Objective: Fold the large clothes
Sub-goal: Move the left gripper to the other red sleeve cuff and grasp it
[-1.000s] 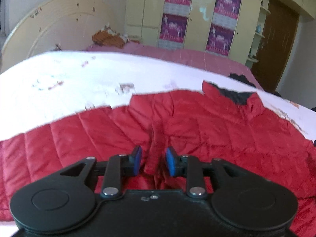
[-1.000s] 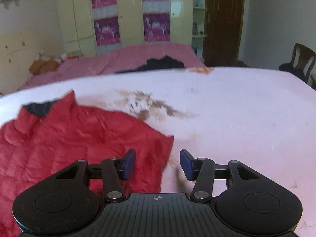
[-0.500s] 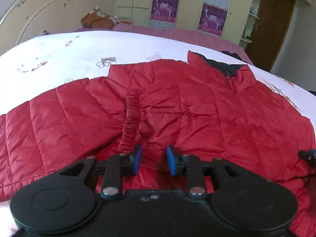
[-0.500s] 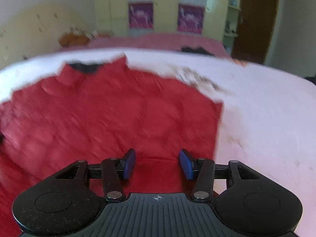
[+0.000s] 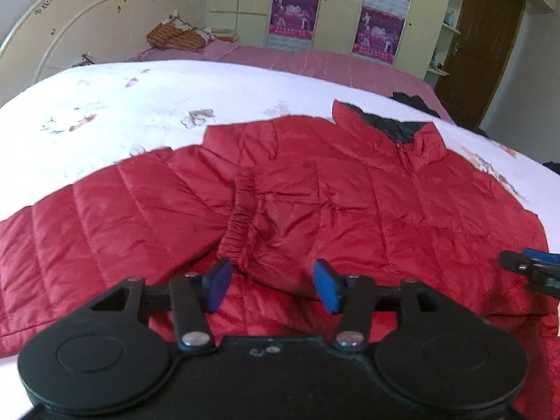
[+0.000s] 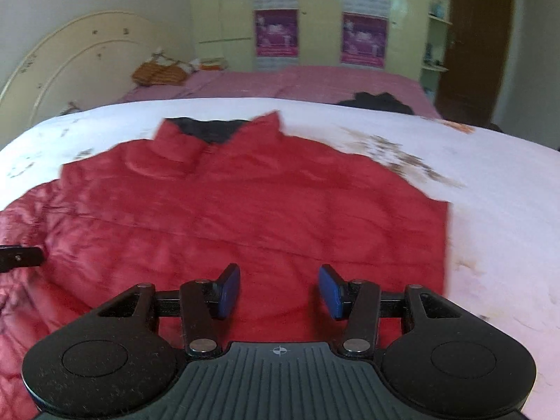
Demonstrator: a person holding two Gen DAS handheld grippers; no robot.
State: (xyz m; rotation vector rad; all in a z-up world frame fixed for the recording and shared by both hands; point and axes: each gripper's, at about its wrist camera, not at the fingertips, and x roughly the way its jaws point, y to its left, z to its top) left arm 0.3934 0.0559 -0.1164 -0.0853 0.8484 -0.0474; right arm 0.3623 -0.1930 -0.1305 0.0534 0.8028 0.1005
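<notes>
A red quilted jacket (image 5: 350, 189) with a dark collar lining lies spread on the white bedsheet (image 5: 140, 112). One sleeve is folded across its front, and the elastic cuff (image 5: 241, 217) lies just ahead of my left gripper (image 5: 273, 287), which is open and empty above the jacket. My right gripper (image 6: 278, 292) is open and empty over the jacket's lower right part (image 6: 280, 210). The right gripper's tips show at the right edge of the left wrist view (image 5: 528, 266).
A pink bed (image 6: 297, 80) stands behind with an orange bundle (image 6: 157, 73) and a dark garment (image 6: 381, 101). A cream headboard (image 5: 87, 24) is at the left, wardrobes with posters (image 5: 294, 14) at the back, and a brown door (image 5: 486, 45) at the right.
My left gripper let go of the sleeve cuff and opened wide; the cuff now lies on the jacket front. My right gripper swung left from the jacket's edge to over its body.
</notes>
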